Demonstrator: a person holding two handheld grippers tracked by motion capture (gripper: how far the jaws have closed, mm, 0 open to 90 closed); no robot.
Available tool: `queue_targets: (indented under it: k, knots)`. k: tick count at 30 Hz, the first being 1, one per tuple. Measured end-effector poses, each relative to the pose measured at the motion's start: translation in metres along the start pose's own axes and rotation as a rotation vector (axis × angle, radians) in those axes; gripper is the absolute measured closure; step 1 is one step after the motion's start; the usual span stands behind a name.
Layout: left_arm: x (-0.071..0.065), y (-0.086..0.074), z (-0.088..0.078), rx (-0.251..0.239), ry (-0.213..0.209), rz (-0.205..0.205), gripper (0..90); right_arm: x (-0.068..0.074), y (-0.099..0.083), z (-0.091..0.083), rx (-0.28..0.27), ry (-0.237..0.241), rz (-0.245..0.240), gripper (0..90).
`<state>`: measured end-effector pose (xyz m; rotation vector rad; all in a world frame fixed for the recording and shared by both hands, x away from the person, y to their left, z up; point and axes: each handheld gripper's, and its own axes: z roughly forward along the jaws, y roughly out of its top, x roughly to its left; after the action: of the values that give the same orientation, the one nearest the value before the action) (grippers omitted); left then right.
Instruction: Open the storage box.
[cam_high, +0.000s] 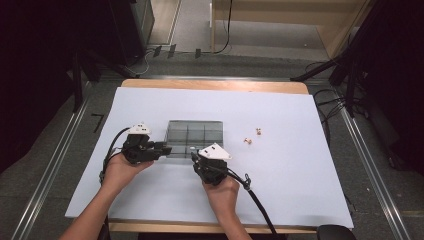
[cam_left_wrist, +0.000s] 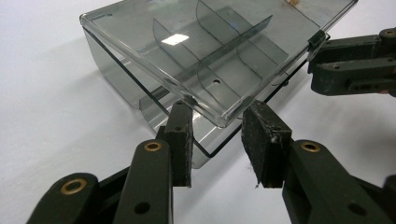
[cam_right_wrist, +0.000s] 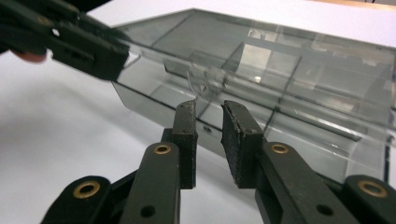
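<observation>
The smoky clear compartment box (cam_high: 194, 136) sits at the centre of the frame on the white table (cam_high: 280, 170), lid partly raised. The left gripper (cam_left_wrist: 217, 135) pinches the box's corner; the right gripper (cam_right_wrist: 209, 119) has its jaws narrow at the box's front edge, and whether they grip it is unclear. Small brown pieces (cam_high: 252, 136) lie to the right.

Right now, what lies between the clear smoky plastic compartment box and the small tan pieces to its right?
Bare white table cover, in the high view; nothing sits between the clear smoky plastic compartment box and small tan pieces.

From above our side we look forward and down over the whole table (cam_high: 280, 165). Each gripper camera sits low and close, sharing the clear box (cam_left_wrist: 196, 51) toward twelve o'clock.
</observation>
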<state>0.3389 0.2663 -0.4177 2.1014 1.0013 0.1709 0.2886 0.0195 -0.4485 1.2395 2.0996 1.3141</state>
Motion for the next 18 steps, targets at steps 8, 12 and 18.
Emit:
queue_targets:
  k: [8, 12, 18]
  knots:
    - [-0.001, 0.0, 0.0, 0.005, 0.012, 0.003, 63.3, -0.024, -0.01, -0.006, 0.038, 0.023, 0.009, 73.6]
    - [-0.001, 0.0, 0.001, 0.002, 0.011, 0.004, 63.1, -0.032, -0.01, -0.01, 0.038, 0.021, -0.005, 72.4]
    - [0.0, 0.0, 0.002, 0.008, -0.001, -0.002, 62.2, -0.044, -0.006, -0.016, 0.046, 0.026, -0.041, 71.8]
